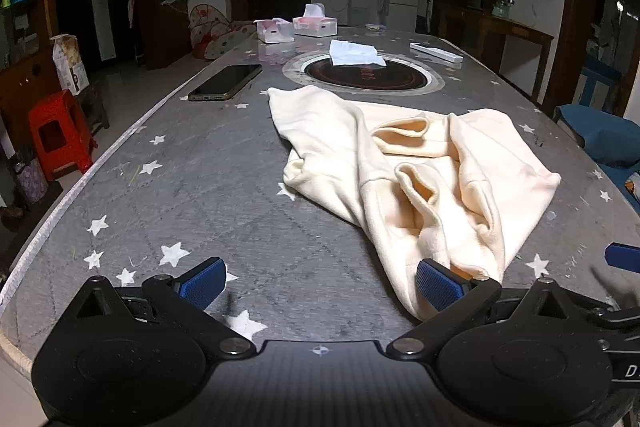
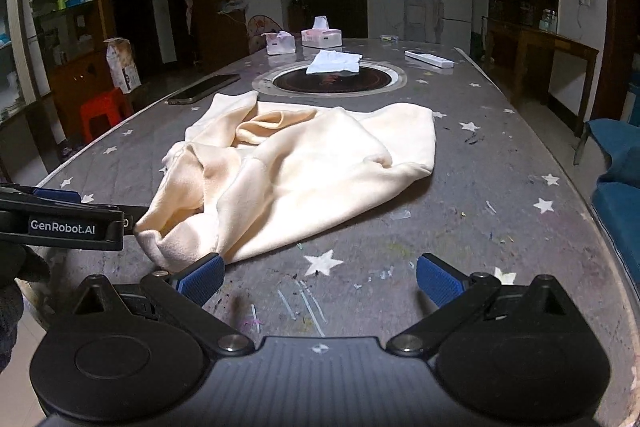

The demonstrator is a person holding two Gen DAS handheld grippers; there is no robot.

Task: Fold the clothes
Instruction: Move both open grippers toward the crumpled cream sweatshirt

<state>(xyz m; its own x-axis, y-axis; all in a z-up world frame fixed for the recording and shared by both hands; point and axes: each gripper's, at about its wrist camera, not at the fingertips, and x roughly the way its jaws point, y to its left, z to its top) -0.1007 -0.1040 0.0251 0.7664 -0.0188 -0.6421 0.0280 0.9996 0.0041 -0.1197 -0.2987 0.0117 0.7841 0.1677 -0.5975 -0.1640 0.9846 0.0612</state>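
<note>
A cream sweatshirt [image 1: 404, 171] lies crumpled on the grey star-patterned table [image 1: 192, 187], sleeves bunched on top. My left gripper [image 1: 318, 283] is open, low over the table; its right finger touches the garment's near edge. In the right wrist view the sweatshirt [image 2: 304, 163] lies ahead and left. My right gripper [image 2: 318, 281] is open and empty over bare table, its left finger at the garment's near hem. The left gripper's side [image 2: 60, 219] shows at the left, by the near left corner of the cloth.
A black phone [image 1: 226, 81] lies far left. A round inset hotplate [image 1: 362, 73] holds a white tissue [image 1: 354, 53]. Two tissue boxes [image 1: 314, 23] and a white remote [image 1: 436, 52] sit at the far end. A red stool [image 1: 60, 135] stands left, blue seats [image 2: 616, 187] right.
</note>
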